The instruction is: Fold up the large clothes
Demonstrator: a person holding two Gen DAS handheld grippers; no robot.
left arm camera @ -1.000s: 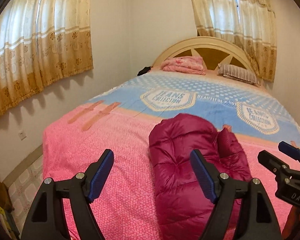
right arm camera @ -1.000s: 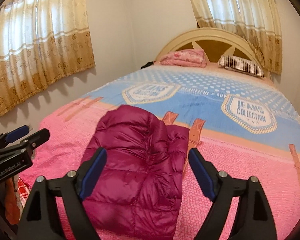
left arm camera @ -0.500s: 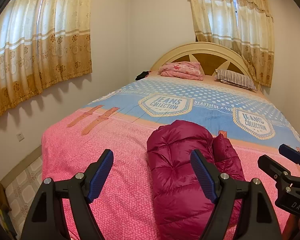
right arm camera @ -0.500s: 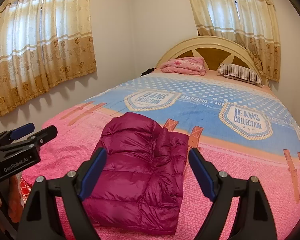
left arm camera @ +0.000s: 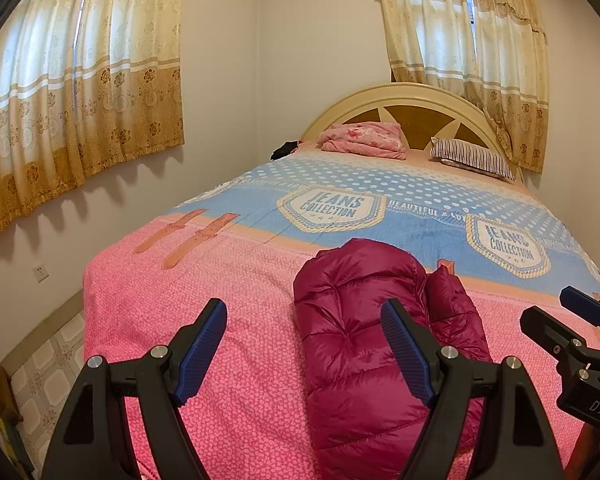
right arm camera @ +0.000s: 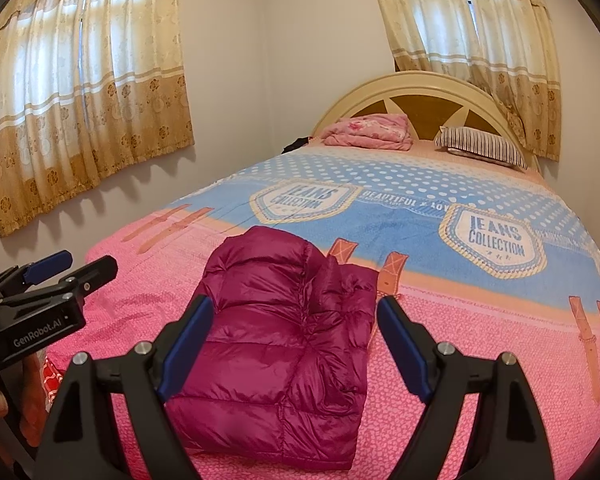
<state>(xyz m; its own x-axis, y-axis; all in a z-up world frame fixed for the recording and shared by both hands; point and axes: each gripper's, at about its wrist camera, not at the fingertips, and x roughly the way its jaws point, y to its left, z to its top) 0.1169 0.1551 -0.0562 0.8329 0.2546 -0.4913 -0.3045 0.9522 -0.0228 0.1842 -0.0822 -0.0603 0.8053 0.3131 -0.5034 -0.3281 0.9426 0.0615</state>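
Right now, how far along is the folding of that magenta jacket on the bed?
Done, it seems: the magenta puffer jacket lies as a compact folded bundle on the pink end of the bedspread. In hand: nothing; the left hand-held gripper and right hand-held gripper are both open, off the fabric. Left: no other unfolded clothes are visible.

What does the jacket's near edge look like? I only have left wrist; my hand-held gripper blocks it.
Observer: The maroon jacket is folded into a compact block; its near edge lies flat on the pink bedspread.
Operator: Right hand-held gripper holding anything?
Observer: No, the right hand-held gripper is open, nothing clamped.
Operator: Left one, from outside?
Observer: The left hand-held gripper sits off the jacket's left side, with a hand gripping it from below.
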